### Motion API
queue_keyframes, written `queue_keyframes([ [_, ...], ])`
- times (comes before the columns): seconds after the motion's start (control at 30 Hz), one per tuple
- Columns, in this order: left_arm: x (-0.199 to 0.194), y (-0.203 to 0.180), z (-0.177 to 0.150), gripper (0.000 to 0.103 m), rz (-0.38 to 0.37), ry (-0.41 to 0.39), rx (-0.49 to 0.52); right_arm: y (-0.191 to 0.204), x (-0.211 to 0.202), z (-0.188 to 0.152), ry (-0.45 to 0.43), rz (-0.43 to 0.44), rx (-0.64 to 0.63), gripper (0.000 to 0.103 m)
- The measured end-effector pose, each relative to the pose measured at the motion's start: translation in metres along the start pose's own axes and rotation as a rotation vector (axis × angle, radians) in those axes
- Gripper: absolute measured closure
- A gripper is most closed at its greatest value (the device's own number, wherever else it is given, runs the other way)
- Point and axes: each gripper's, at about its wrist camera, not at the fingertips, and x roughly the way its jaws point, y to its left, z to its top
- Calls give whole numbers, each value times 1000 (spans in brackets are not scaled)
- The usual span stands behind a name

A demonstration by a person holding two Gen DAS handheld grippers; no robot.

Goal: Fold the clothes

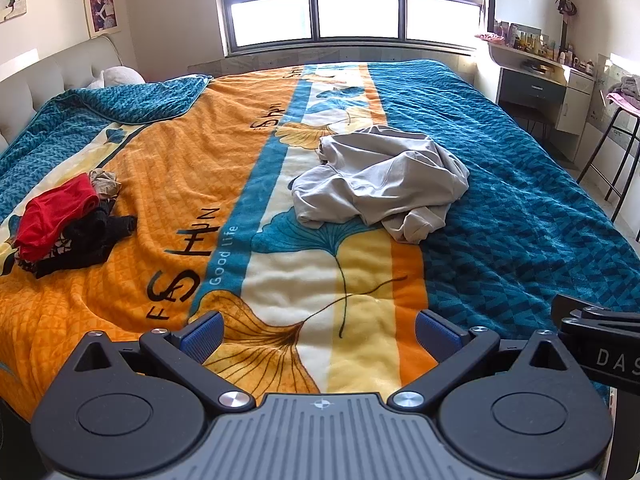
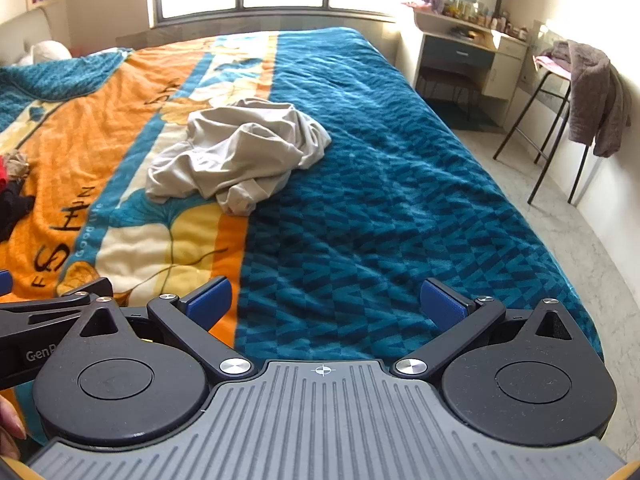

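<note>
Your left gripper [image 1: 319,338] stands wide open over the near edge of the bed, its blue pads [image 1: 207,334] spread apart with nothing between them. Your right gripper [image 2: 325,305] is likewise spread wide and holds nothing.

Readable writing: the blanket [image 1: 192,184] carries "Good life" in pale letters beside large dark lettering that reads roughly "FS HHUN", repeated farther up. The right gripper's body, cut off at the left view's edge, shows "DAS"; the left gripper's body, at the edge of the right view, shows "Gen", the rest cut off.

The grey garment [image 1: 380,178] lies crumpled in a heap near the middle of the bed, across the cream band and the teal section, well apart from both grippers. To the left sits a pile of clothes [image 1: 66,224], red on top of black; its lower items are hard to make out.

Bottles crowd the dressing table [image 1: 532,60], labels too small to read. A brown garment [image 2: 596,96] hangs over a stool [image 2: 548,120].
</note>
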Motion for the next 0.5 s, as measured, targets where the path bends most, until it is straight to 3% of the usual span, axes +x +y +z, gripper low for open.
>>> queue_keyframes([
  [0.5, 3, 4, -1, 1, -7, 1, -20, 2, 2, 1, -2, 0, -11, 0],
])
